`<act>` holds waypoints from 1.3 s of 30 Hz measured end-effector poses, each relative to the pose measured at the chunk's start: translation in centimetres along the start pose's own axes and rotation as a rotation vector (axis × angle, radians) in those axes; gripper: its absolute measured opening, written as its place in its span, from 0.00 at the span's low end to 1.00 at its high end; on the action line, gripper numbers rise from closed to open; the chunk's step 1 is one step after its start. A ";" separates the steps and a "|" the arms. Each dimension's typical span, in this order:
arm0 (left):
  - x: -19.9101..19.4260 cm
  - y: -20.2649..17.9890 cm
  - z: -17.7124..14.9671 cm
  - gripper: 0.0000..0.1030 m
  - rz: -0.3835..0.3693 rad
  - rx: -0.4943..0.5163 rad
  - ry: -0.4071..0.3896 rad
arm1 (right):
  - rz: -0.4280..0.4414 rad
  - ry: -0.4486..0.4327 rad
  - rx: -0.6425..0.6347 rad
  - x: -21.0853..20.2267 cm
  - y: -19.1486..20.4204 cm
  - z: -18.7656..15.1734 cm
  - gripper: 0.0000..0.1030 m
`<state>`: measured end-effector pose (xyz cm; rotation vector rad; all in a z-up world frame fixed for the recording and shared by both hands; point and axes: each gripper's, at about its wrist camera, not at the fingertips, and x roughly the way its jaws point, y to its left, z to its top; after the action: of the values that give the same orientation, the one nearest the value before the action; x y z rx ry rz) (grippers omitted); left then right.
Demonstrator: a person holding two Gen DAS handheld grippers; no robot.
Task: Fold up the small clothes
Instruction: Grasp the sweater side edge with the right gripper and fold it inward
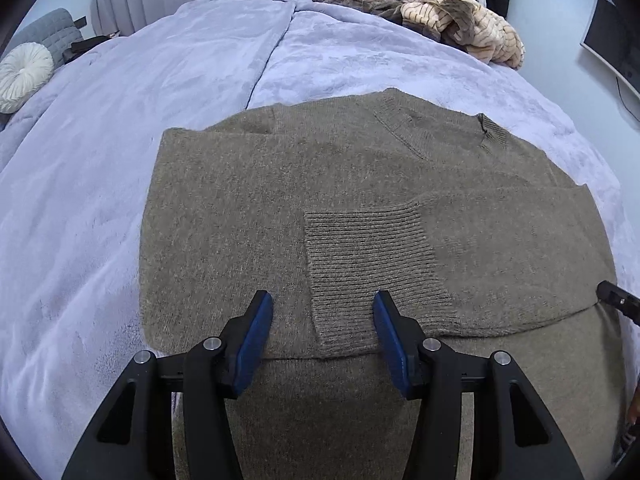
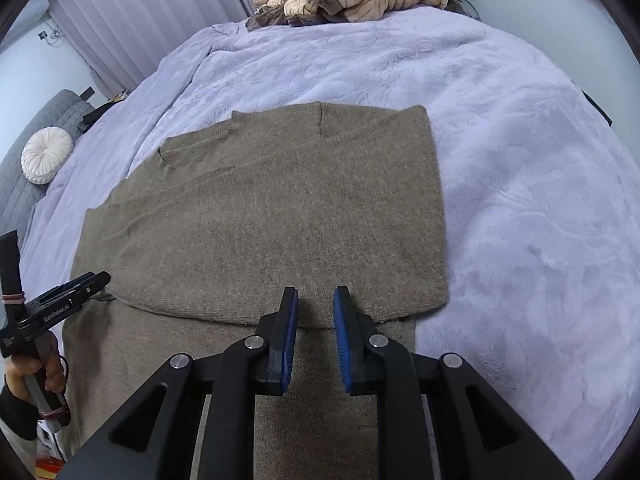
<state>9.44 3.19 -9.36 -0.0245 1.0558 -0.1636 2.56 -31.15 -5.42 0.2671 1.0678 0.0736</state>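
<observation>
A brown-grey knit sweater (image 1: 248, 200) lies flat on the lilac blanket (image 1: 100, 200), with both sleeves folded in across the body. One ribbed cuff (image 1: 368, 264) rests on top near the front fold. My left gripper (image 1: 322, 300) hovers just above that cuff, open, with nothing between its blue pads. In the right wrist view the same sweater (image 2: 280, 208) shows its right side folded in with a straight edge. My right gripper (image 2: 315, 292) stands over the folded sleeve's lower edge, its jaws a narrow gap apart and holding nothing. A person's hand (image 2: 32, 376) holds the left gripper's handle at the far left.
A heap of beige striped clothes (image 1: 460, 20) lies at the far end of the bed. A white round cushion (image 2: 46, 160) sits on a grey seat (image 2: 24, 184) to the left. A dark screen (image 1: 612, 40) stands at the right, and pale curtains (image 2: 140, 8) hang behind.
</observation>
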 end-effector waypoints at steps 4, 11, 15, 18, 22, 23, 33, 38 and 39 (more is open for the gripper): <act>-0.4 0.0 -0.2 0.53 0.008 -0.003 -0.002 | 0.025 0.012 0.029 0.0 -0.7 -0.3 0.19; -1.5 -0.1 -0.8 0.53 0.009 -0.019 -0.004 | 0.054 0.012 0.072 -1.5 -1.2 -1.1 0.34; -2.4 -0.3 -1.6 0.53 0.026 -0.008 -0.004 | 0.063 0.001 0.094 -2.4 -1.2 -1.7 0.39; -3.0 -0.1 -2.0 0.53 0.023 -0.015 -0.004 | 0.073 0.002 0.093 -2.9 -0.8 -2.2 0.43; -4.0 -0.1 -2.6 0.53 0.024 -0.017 -0.010 | 0.088 0.000 0.092 -3.4 -0.3 -2.8 0.49; -4.1 -0.1 -2.8 0.53 0.027 -0.013 -0.011 | 0.090 -0.001 0.094 -3.5 -0.3 -2.9 0.52; -5.0 -0.4 -3.6 0.87 0.054 -0.010 -0.022 | 0.082 -0.012 0.081 -3.9 0.9 -3.0 0.76; -5.2 -0.6 -3.6 0.87 0.065 -0.007 -0.030 | 0.073 -0.019 0.060 -4.0 1.8 -2.3 0.78; -5.2 -0.5 -3.6 0.93 0.067 -0.009 -0.030 | 0.070 -0.017 0.061 -3.8 1.9 -2.2 0.78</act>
<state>3.73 3.63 -6.58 0.0003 1.0256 -0.0981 -1.12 -29.64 -2.67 0.3593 1.0454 0.1014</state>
